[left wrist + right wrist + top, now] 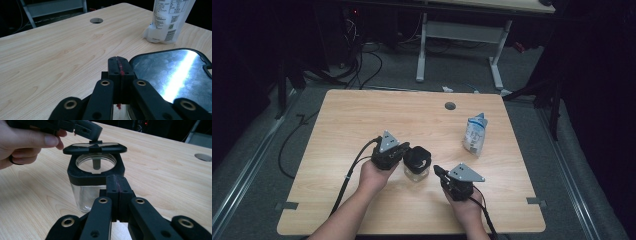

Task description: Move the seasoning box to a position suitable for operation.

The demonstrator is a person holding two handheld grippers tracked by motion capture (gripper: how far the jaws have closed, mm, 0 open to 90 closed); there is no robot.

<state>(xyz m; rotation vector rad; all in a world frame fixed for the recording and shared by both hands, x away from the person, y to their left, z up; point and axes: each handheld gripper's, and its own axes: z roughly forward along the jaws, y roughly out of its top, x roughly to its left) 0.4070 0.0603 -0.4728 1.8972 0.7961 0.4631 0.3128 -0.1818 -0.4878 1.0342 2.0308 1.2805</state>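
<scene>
I'm holding the left gripper [398, 151] with fingers closed on the lid's [95, 148] edge, over the glass jar [87, 192] mid-surface (the pinch itself is partly hidden). Right gripper [117, 188], fingers closed and empty, is sitting just beside the jar, whose base is cut off.

From my remote seat, bare wood lies open across the table [337, 130] on its far left and along its near edge, so either tool can sweep there unhindered. Mid-table, the clear jar [417, 169] with its raised black lid [95, 148] sits wedged between my left gripper [401, 152] and right gripper [438, 171], leaving little slack. A white pouch [475, 134] stands upright at far right, beside the cable hole [450, 106].
</scene>
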